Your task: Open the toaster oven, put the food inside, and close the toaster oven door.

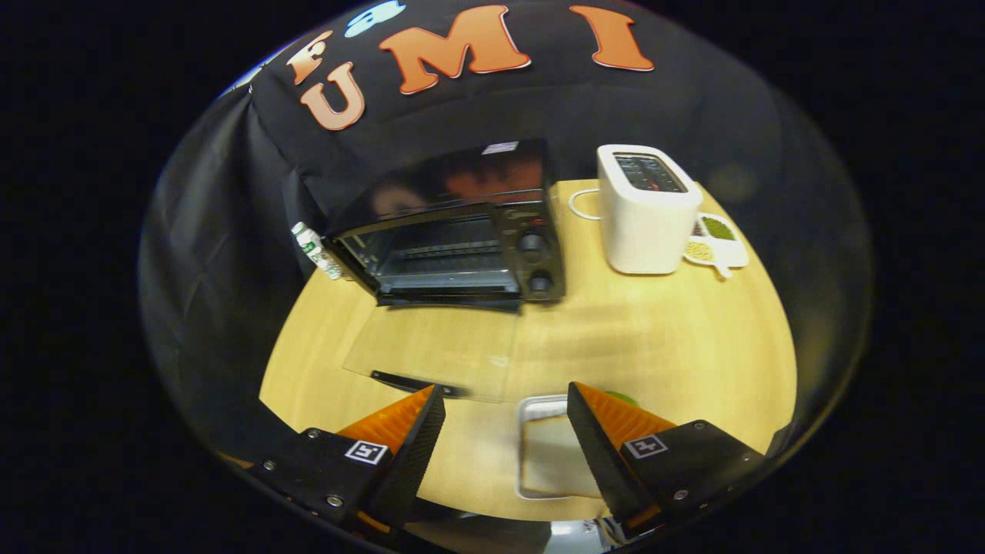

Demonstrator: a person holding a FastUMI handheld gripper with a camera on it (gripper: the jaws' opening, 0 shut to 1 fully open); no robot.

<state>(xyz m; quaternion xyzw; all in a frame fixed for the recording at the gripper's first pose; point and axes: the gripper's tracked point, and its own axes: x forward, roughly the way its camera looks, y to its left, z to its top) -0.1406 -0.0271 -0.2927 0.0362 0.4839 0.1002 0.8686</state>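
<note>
On the wooden surface [654, 338], beyond the fingers, the toaster oven [462, 231] is seen with its door [431, 350] let down flat, the glass lying toward the hand-held gripper and the dark handle [415, 383] at the door's near edge. A wire rack is visible inside the oven's cavity, and two knobs are set one above the other on its right panel. The food, a pale slice of bread [554, 454], is laid on a small tray [525, 446] close in front, between the fingers and partly hidden by the right one; something green [622, 398] is glimpsed just behind that finger. The hand-held gripper [504, 408] is held wide apart above the surface, with nothing gripped. Right of the oven a white toaster [642, 219] is stood upright, and just beside it a small divided dish [719, 242] with green and pale contents. Left of the oven a small bottle [315, 250] is propped by the black cloth wall.
</note>
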